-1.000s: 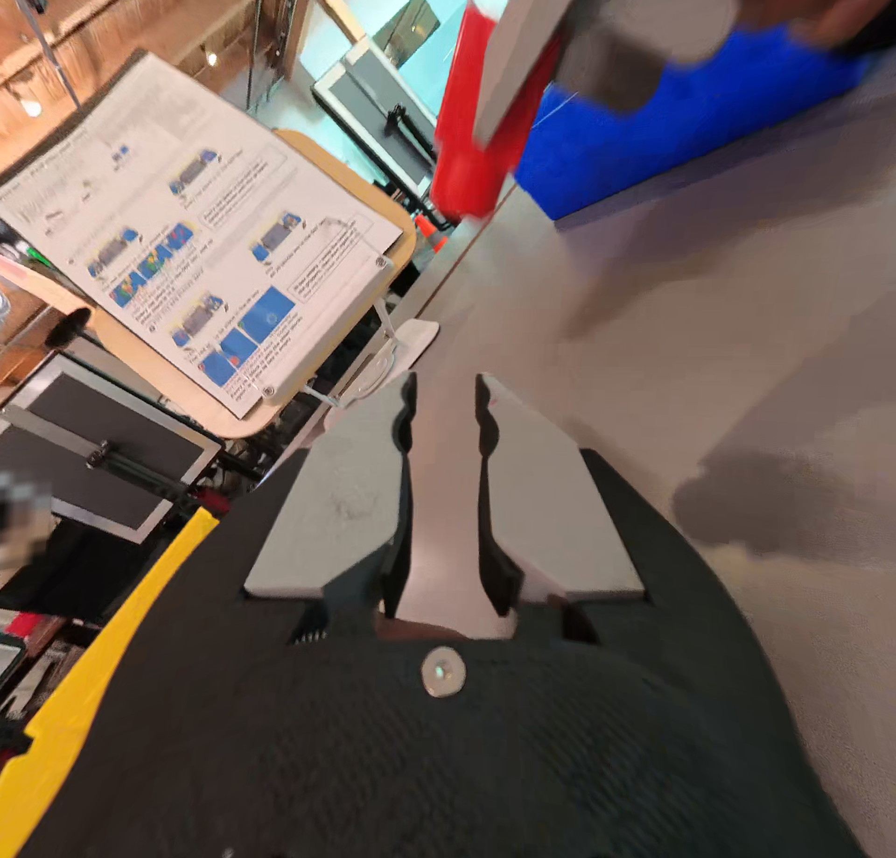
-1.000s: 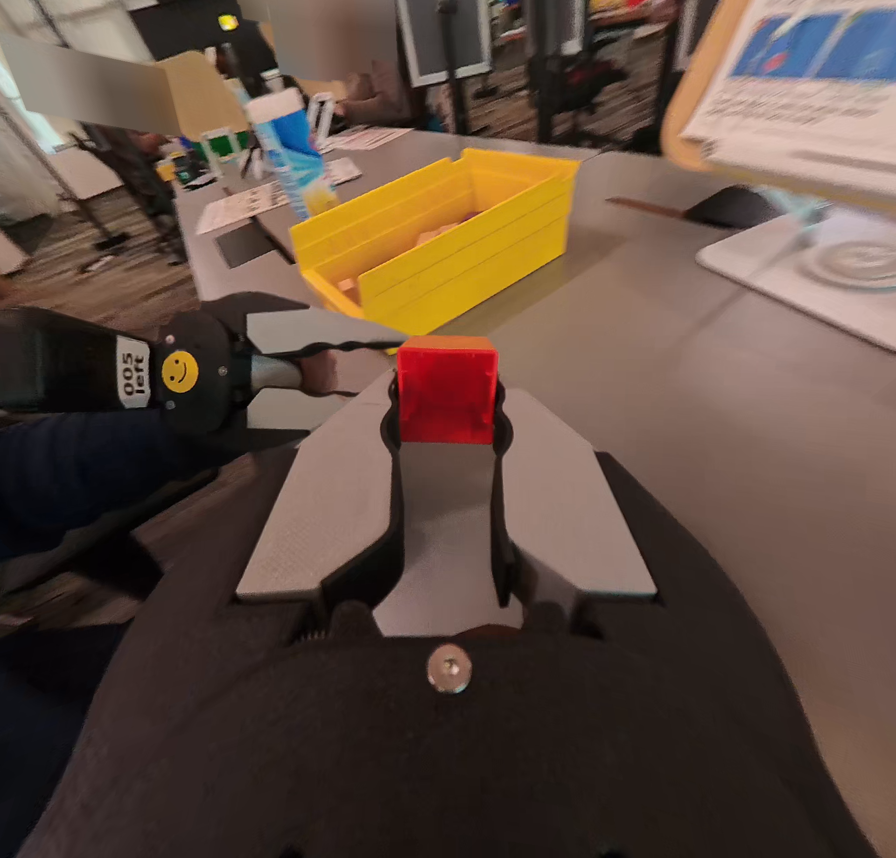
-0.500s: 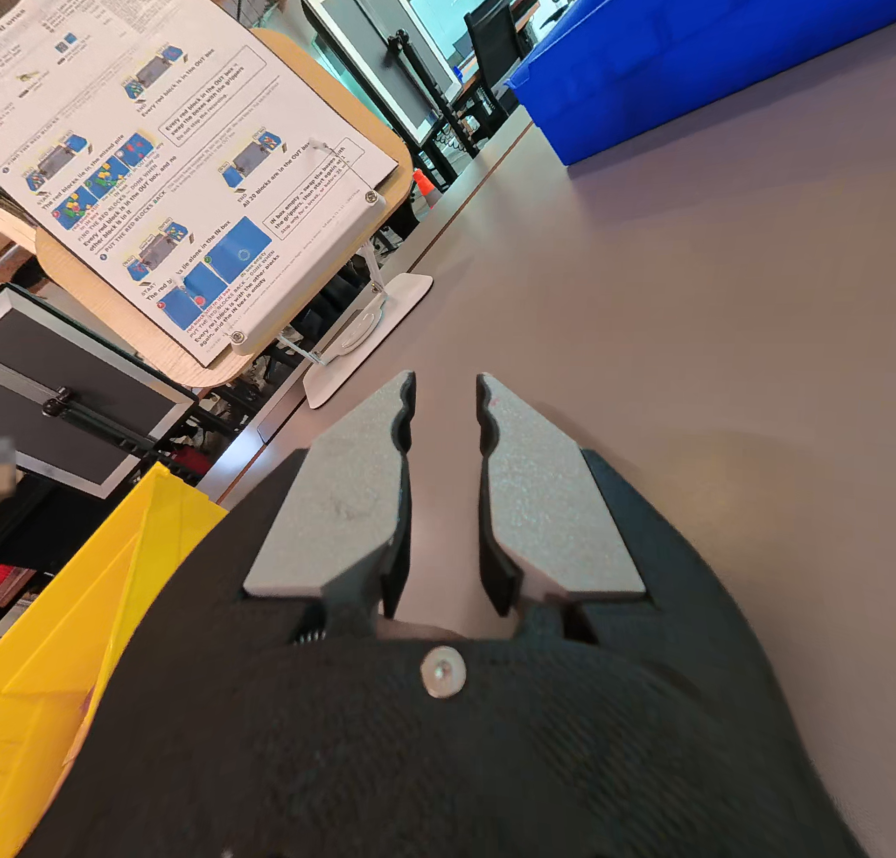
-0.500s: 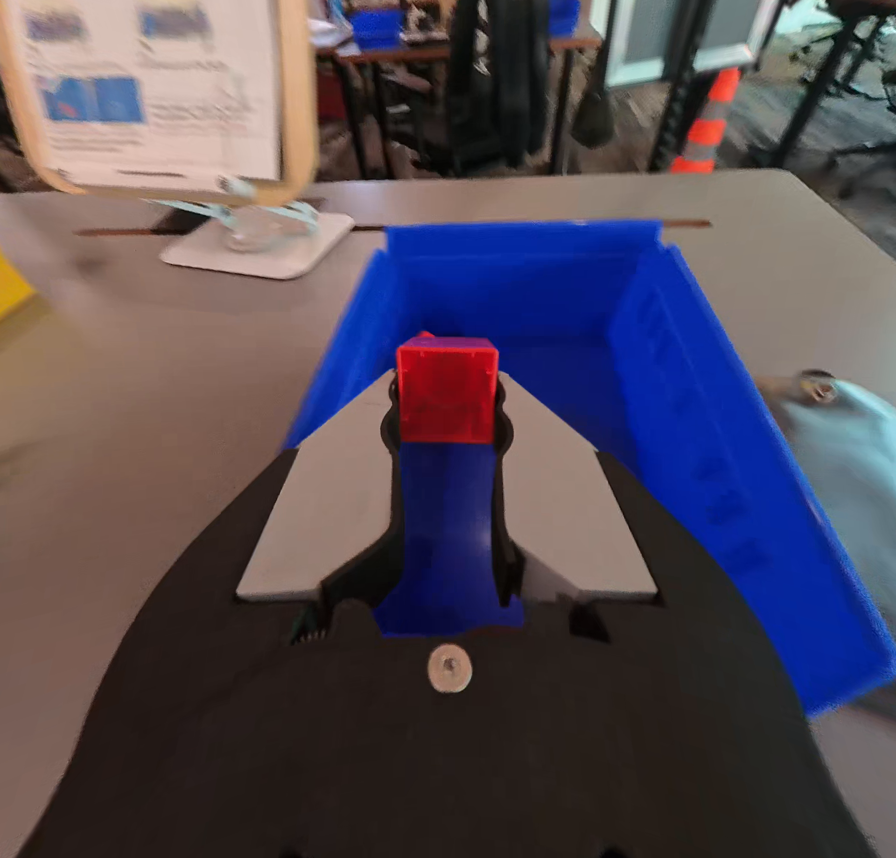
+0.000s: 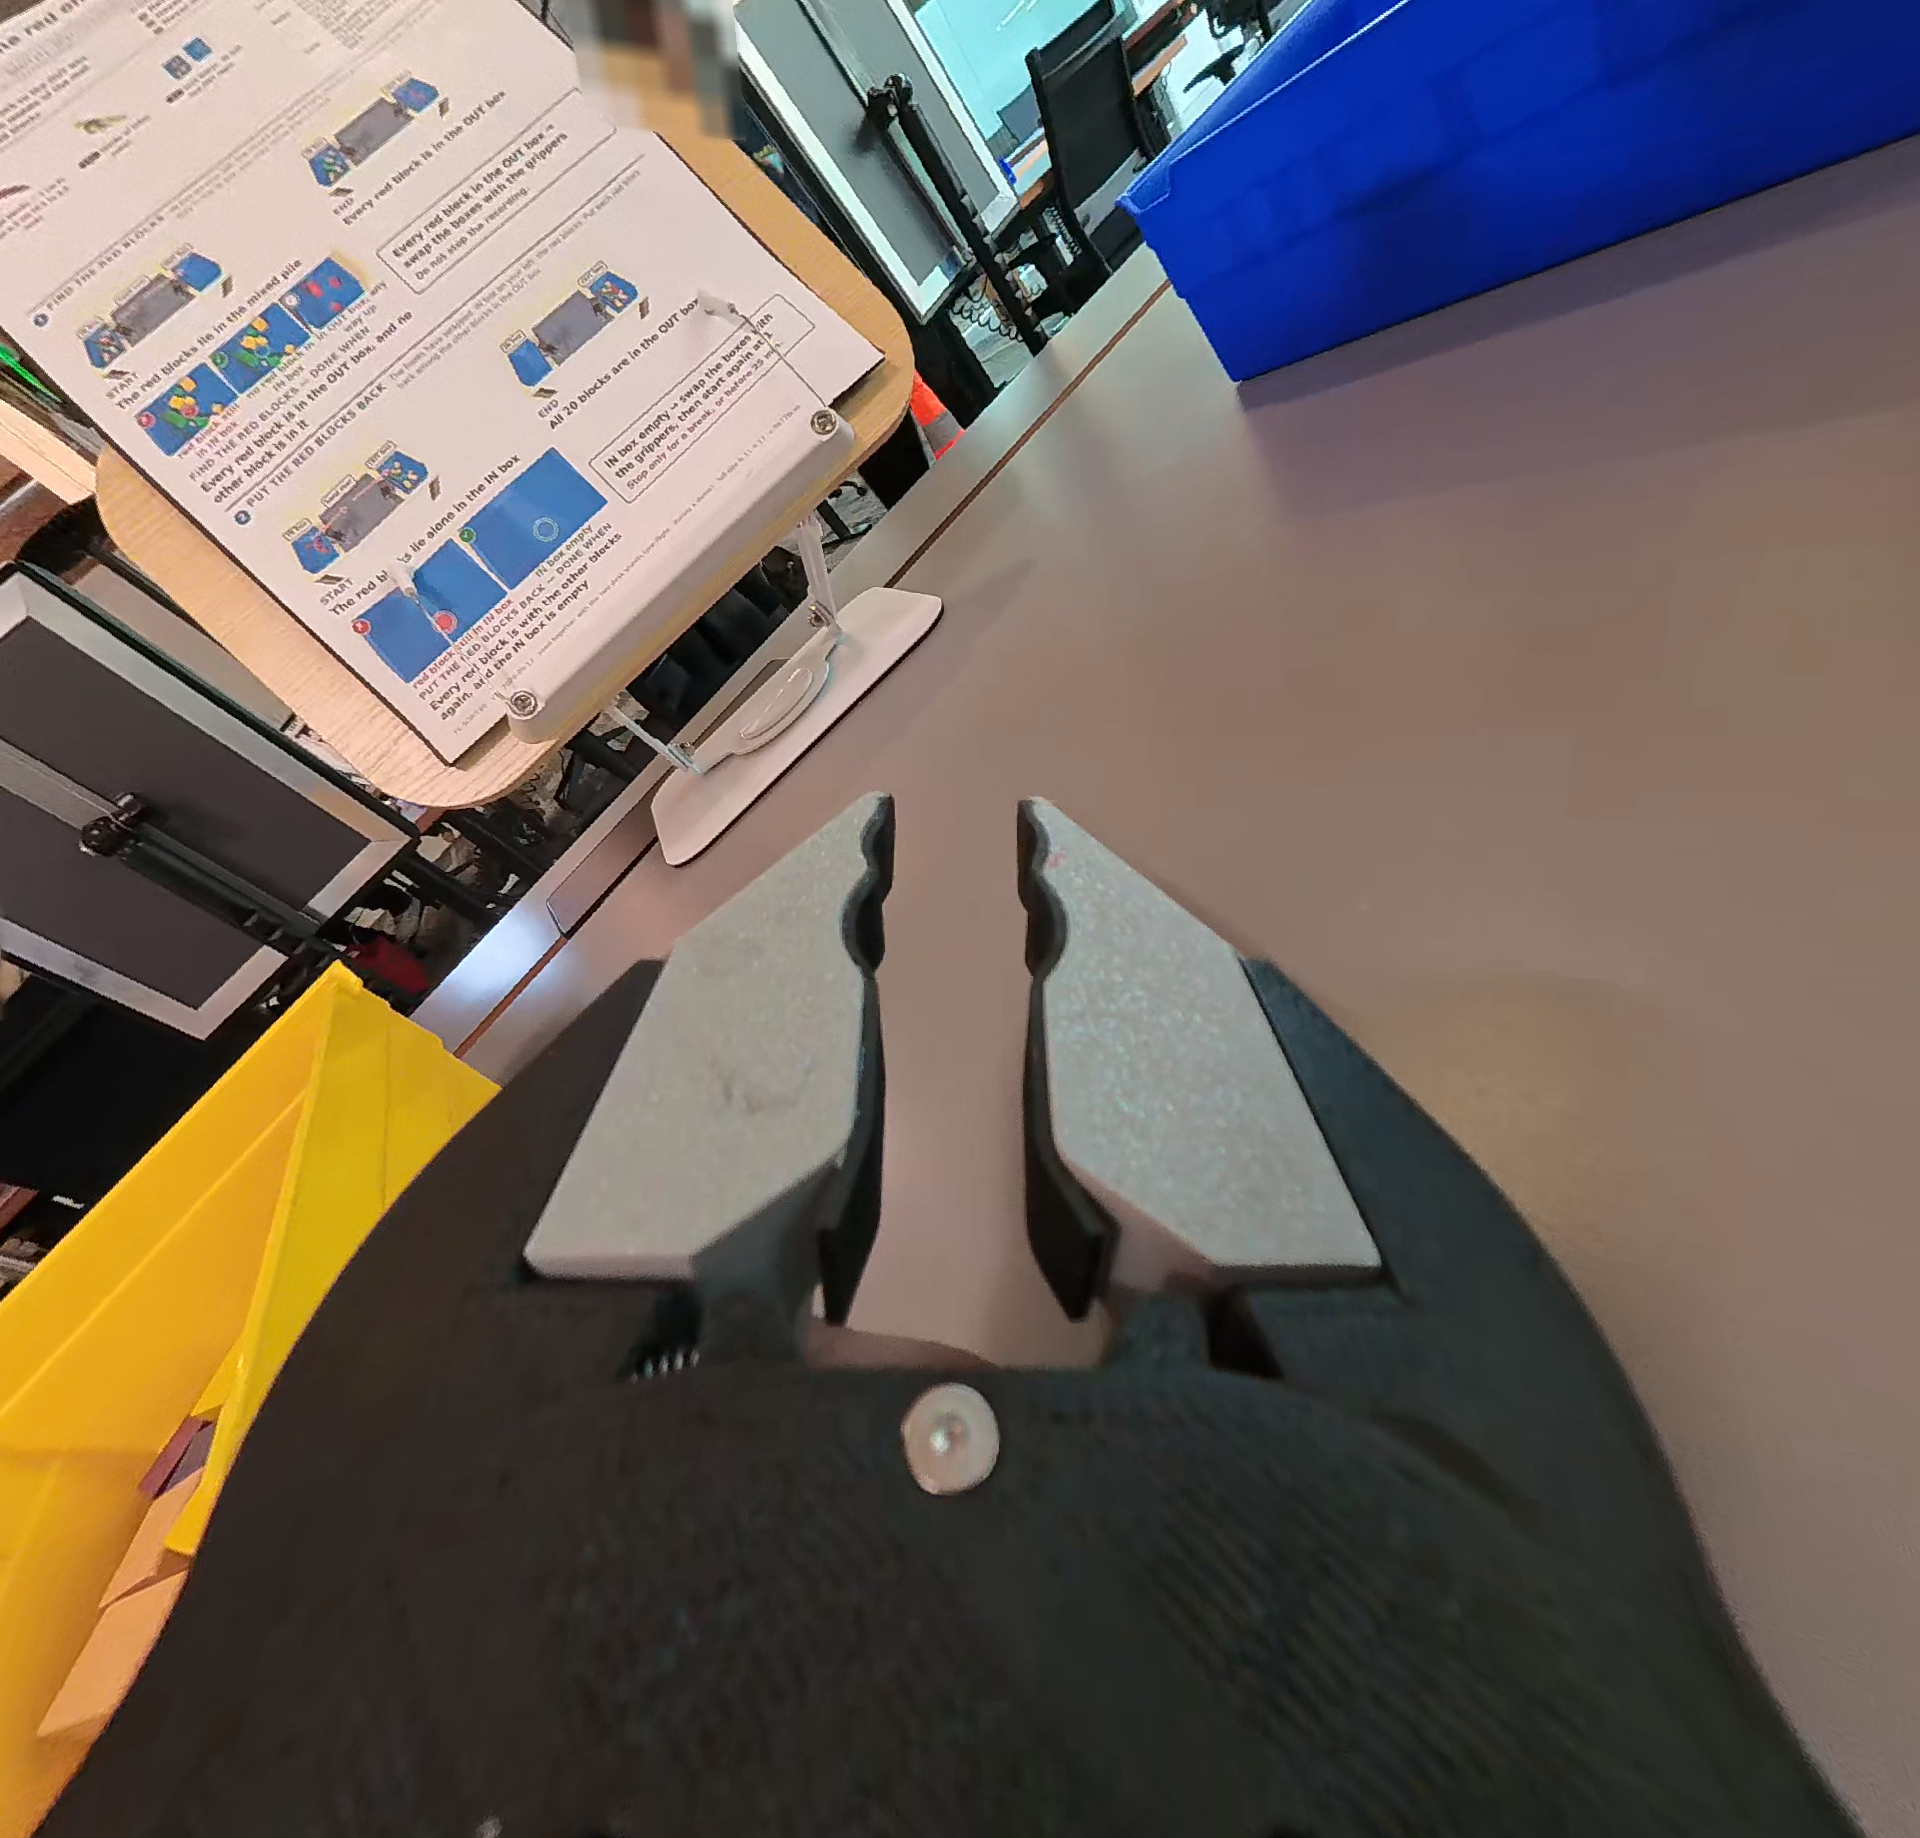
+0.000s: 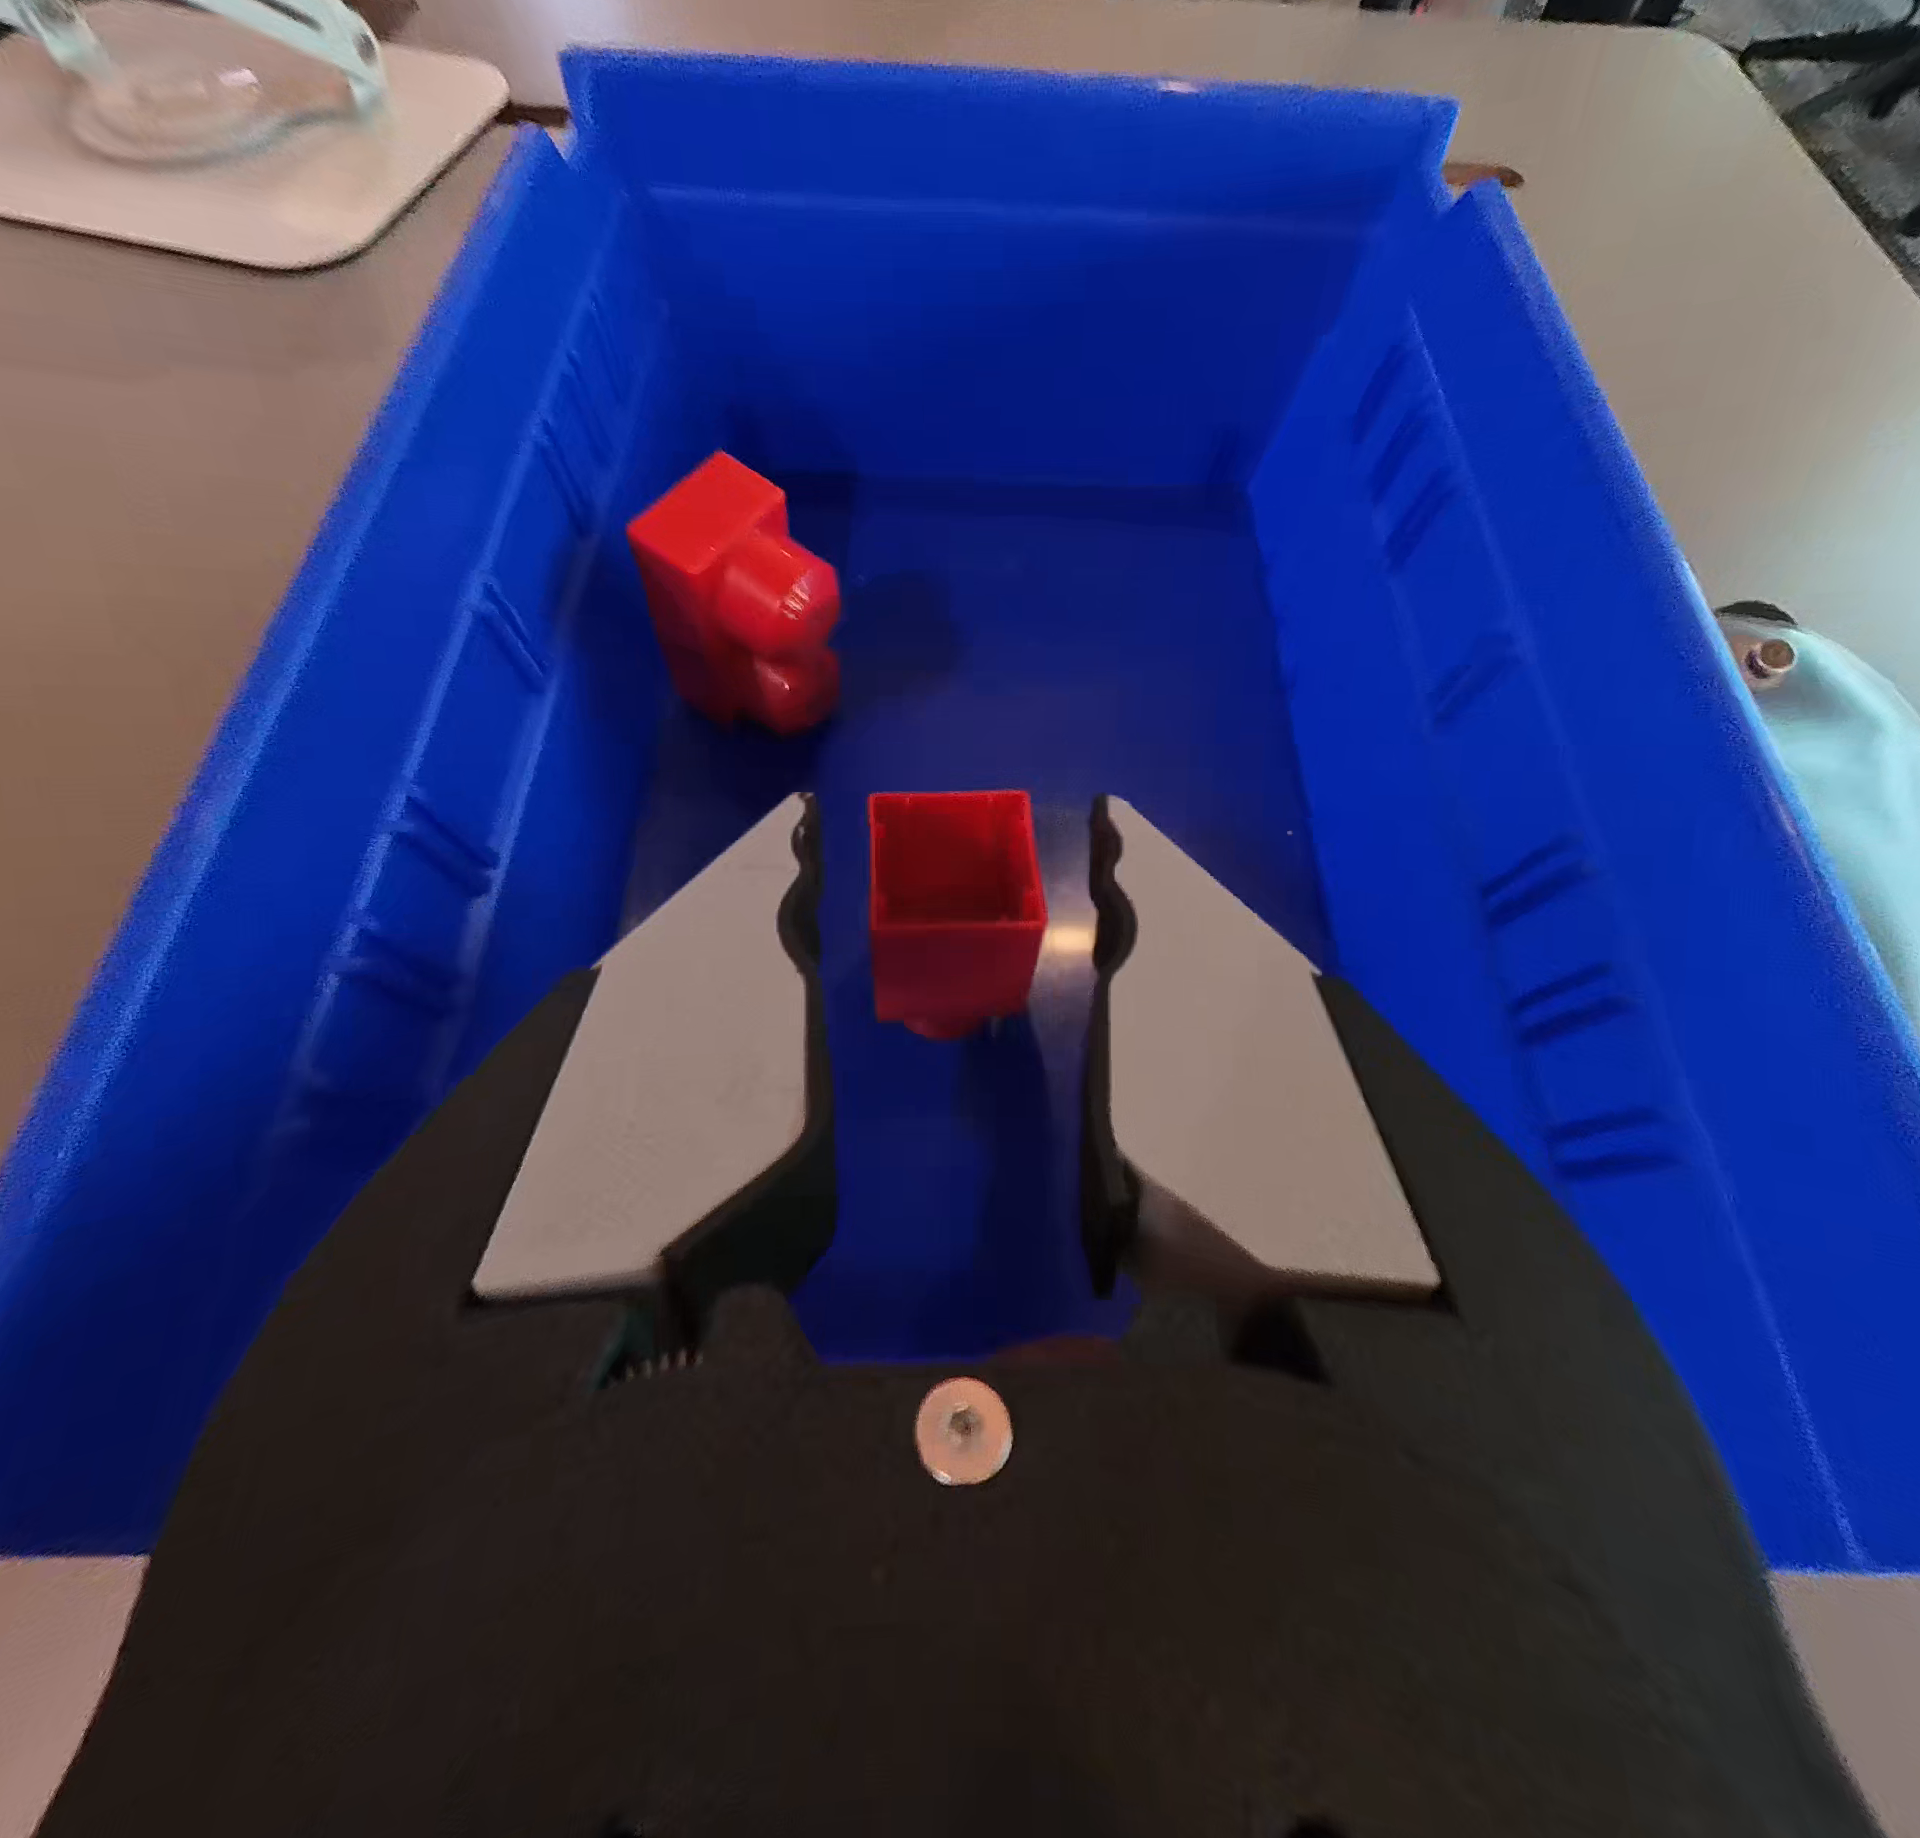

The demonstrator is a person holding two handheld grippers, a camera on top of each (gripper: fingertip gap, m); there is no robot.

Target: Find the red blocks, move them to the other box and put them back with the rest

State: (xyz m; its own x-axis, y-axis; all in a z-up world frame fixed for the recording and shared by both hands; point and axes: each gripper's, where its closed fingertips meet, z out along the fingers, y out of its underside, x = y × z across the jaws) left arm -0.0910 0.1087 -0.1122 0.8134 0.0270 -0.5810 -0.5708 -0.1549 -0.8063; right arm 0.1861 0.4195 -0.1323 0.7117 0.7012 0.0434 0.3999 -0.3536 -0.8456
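In the right wrist view my right gripper (image 6: pixel 954 812) is open over the blue box (image 6: pixel 436 749). A small red block (image 6: pixel 956 915) sits free between the fingers, hollow side up, touching neither; I cannot tell whether it rests on the box floor. A second red block (image 6: pixel 738 604) lies on its side at the box's left wall. In the left wrist view my left gripper (image 5: pixel 956 812) is narrowly open and empty above the grey table. The yellow box (image 5: pixel 208 1217) is at its lower left with block pieces (image 5: pixel 177 1466) partly showing. The blue box (image 5: pixel 1558 157) is far right.
An instruction sheet on a wooden board (image 5: pixel 416 334) stands on a white base (image 5: pixel 790 708) at the table's far edge; the base also shows in the right wrist view (image 6: pixel 208 126). A pale cloth-like thing (image 6: pixel 1829 739) lies right of the blue box.
My right gripper swung from near the yellow box to over the blue box, moved lower into it, opened and let go of the red block. The left gripper stayed empty with the same gap.
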